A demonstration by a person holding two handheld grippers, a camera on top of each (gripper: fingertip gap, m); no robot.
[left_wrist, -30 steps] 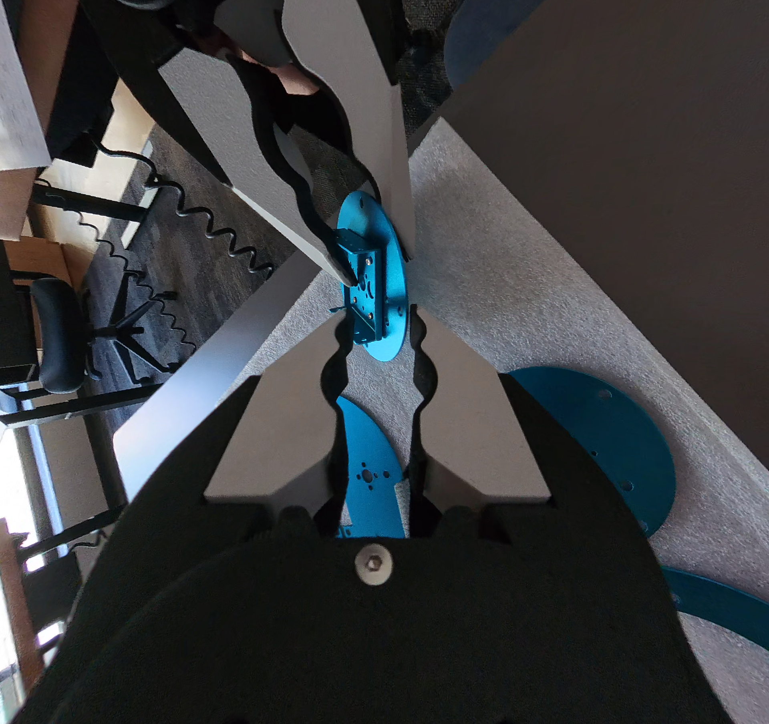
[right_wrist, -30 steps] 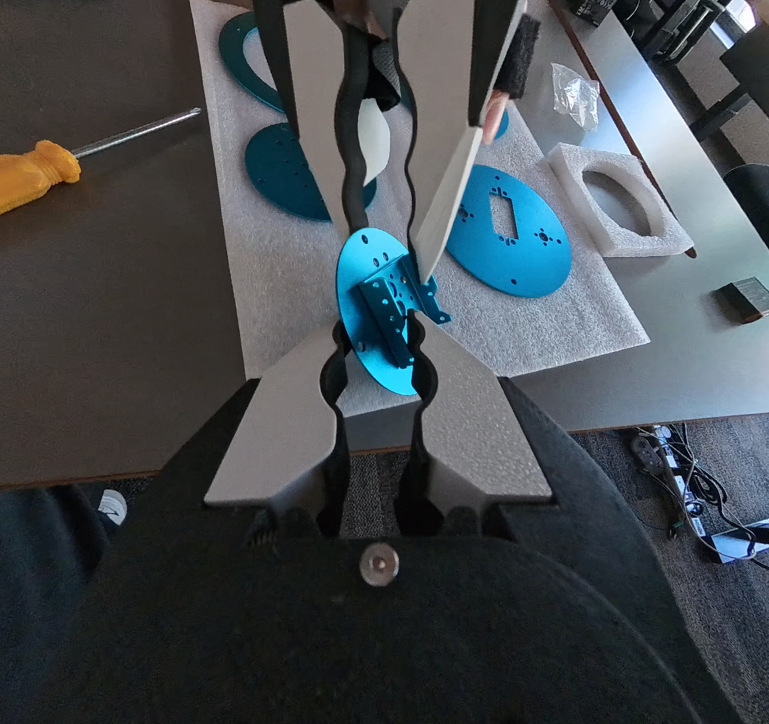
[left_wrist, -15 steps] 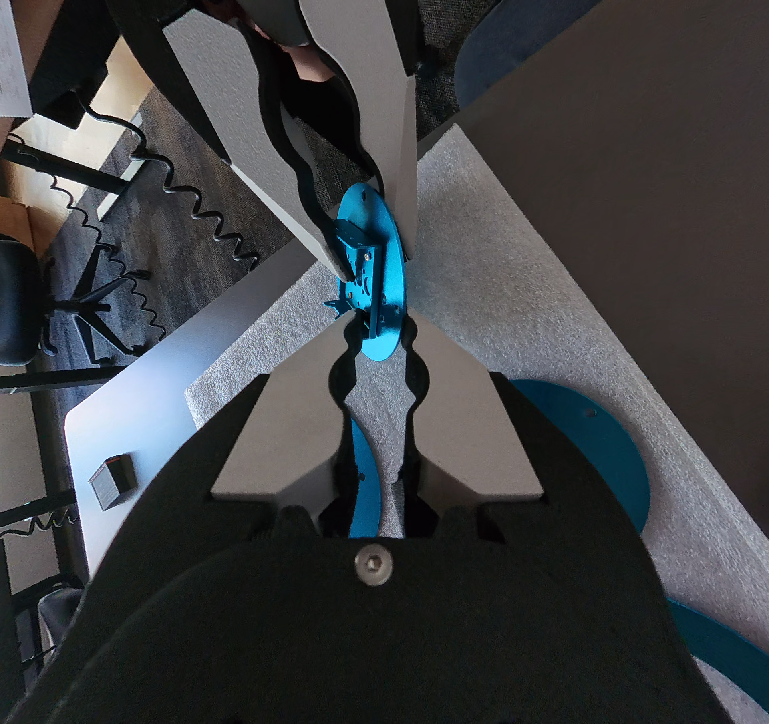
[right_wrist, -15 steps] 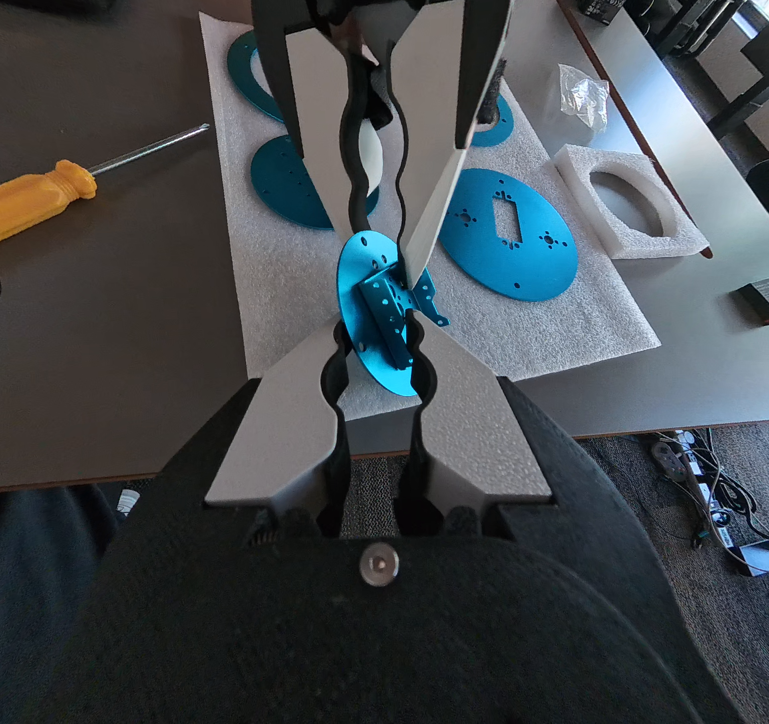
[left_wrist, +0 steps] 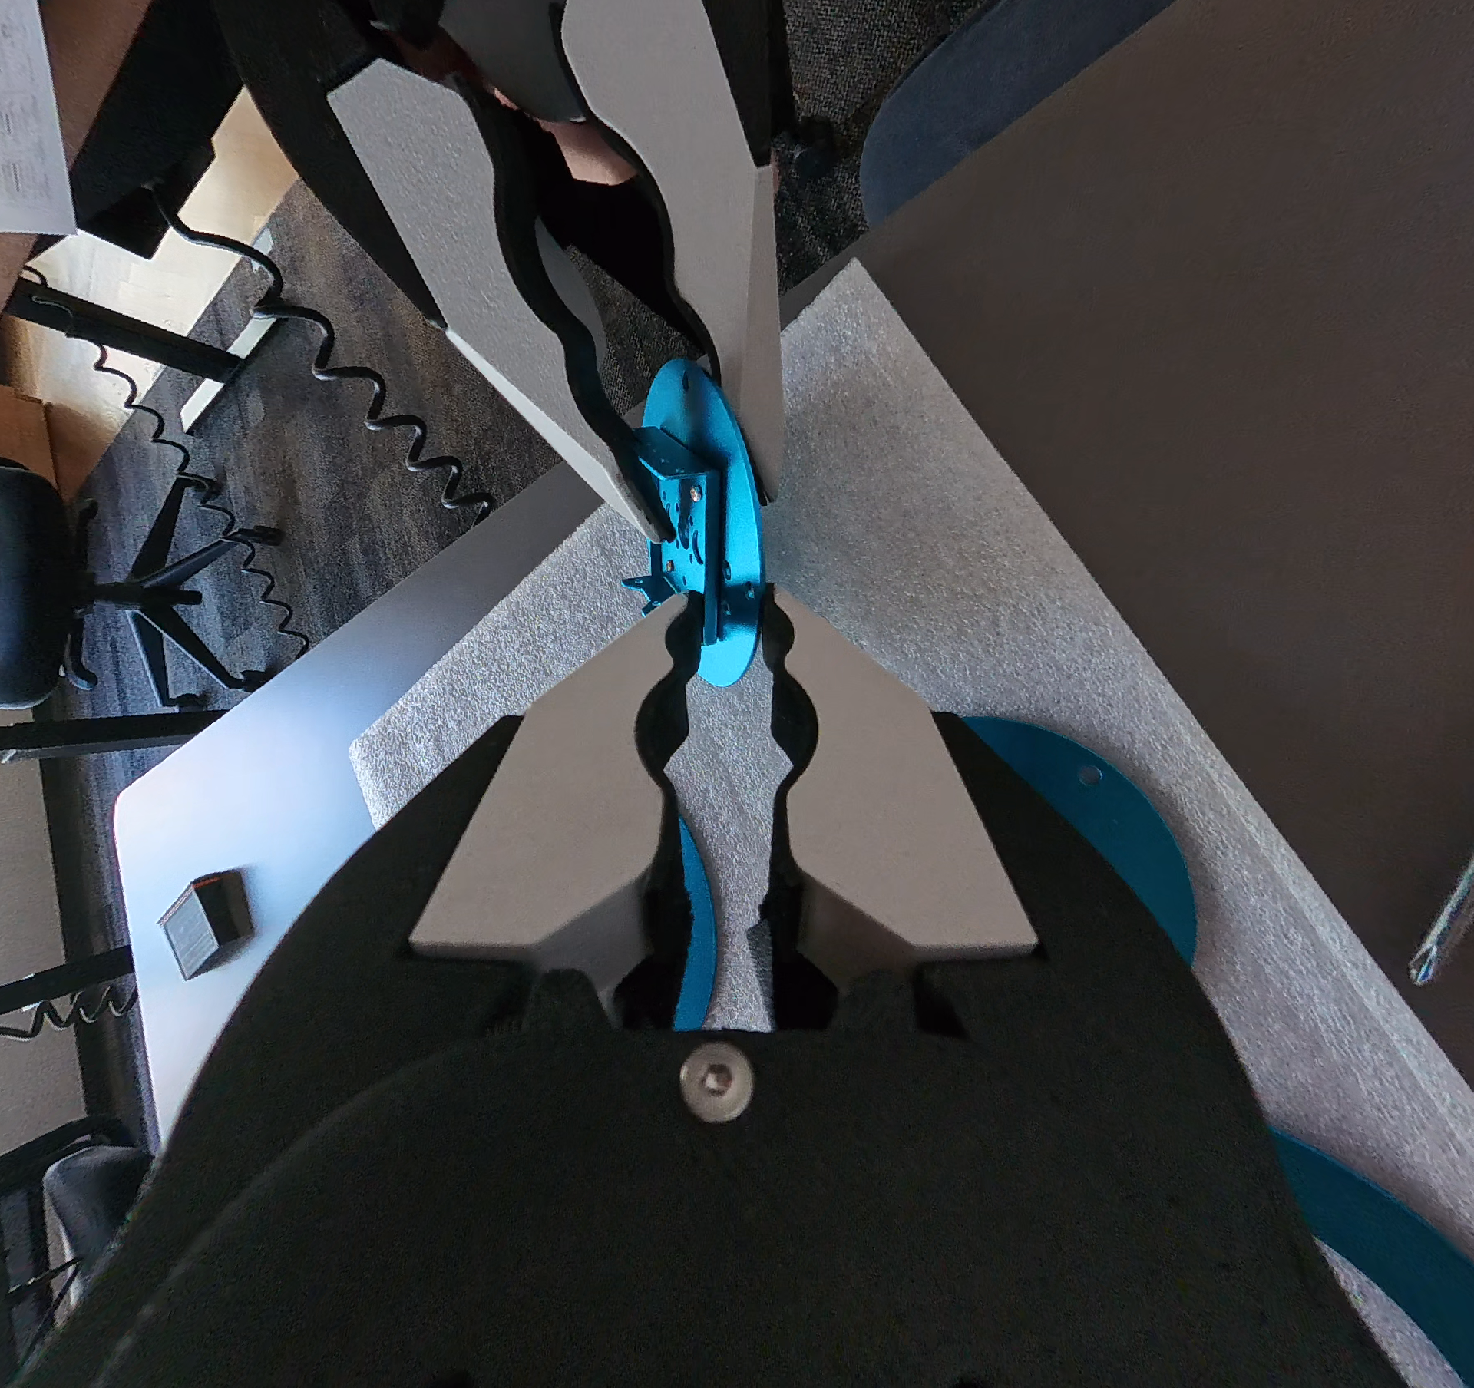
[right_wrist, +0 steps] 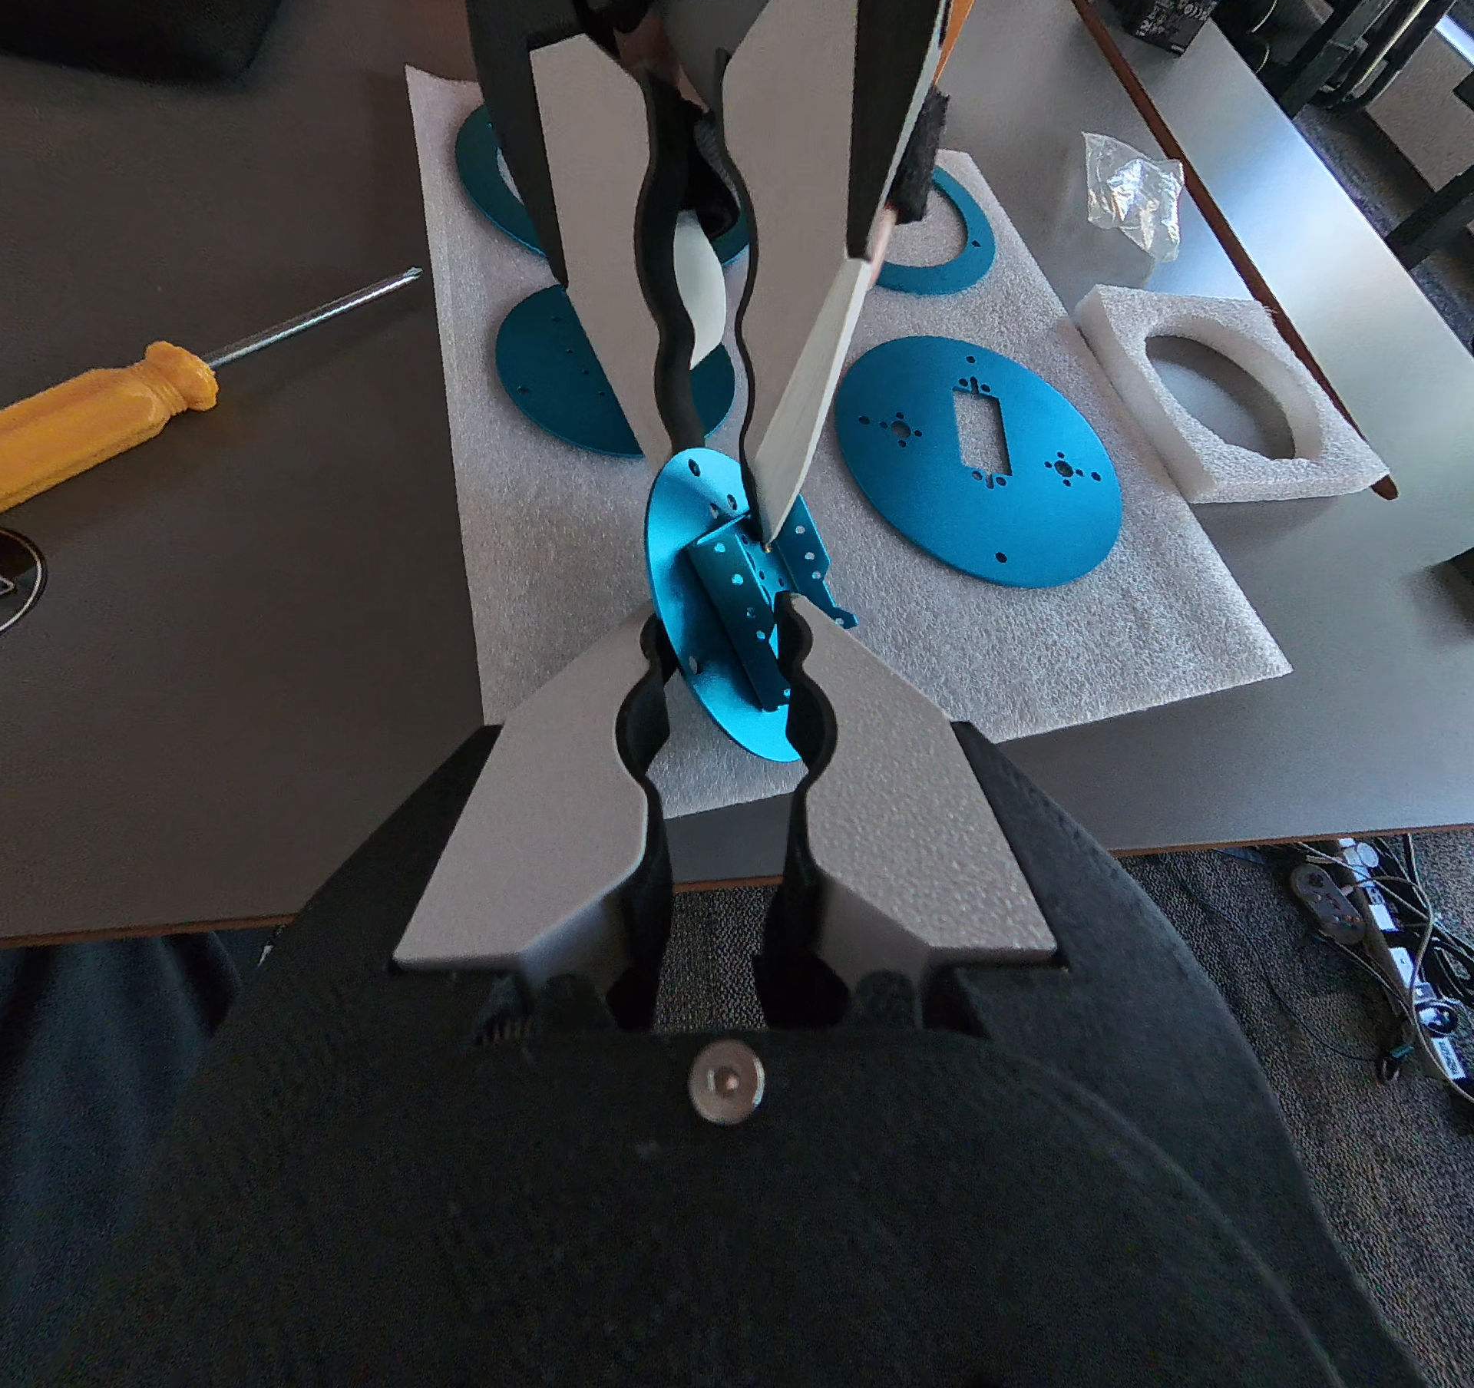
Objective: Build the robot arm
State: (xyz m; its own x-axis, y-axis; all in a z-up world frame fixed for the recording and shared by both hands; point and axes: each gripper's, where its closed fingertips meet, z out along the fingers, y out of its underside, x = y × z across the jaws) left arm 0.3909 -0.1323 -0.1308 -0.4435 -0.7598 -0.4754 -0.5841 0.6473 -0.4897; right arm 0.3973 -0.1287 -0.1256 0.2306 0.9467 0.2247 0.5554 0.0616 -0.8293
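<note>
A small bright blue disc with a perforated blue bracket on its face (right_wrist: 730, 608) is held on edge in the air above a white foam sheet (right_wrist: 997, 632). It also shows in the left wrist view (left_wrist: 722, 528). My right gripper (right_wrist: 722, 624) is shut on its lower part, one finger on the bracket and one behind the disc. My left gripper (left_wrist: 726, 616) is shut on the opposite end. Each gripper faces the other: the left gripper (right_wrist: 722, 496) reaches down from the top of the right wrist view, and the right gripper (left_wrist: 710, 504) does the same in the left wrist view.
On the foam lie a large blue plate with a rectangular cut-out (right_wrist: 973, 464), darker blue discs (right_wrist: 558, 385) and a ring (right_wrist: 949, 249). A yellow screwdriver (right_wrist: 104, 424) lies left, a holed foam block (right_wrist: 1228, 392) and a plastic bag (right_wrist: 1133, 189) right. A small black block (left_wrist: 207, 923) sits near the table corner. Only a small space, under 4 cm, lies between the two pairs of fingers. Both grippers' tips are roughly 15 cm from the yellow screwdriver (right_wrist: 104, 424).
Both grippers keep their hold on the disc. The pair has shifted slightly over the table, and the left wrist view has swung so the table corner and the black block now show.
</note>
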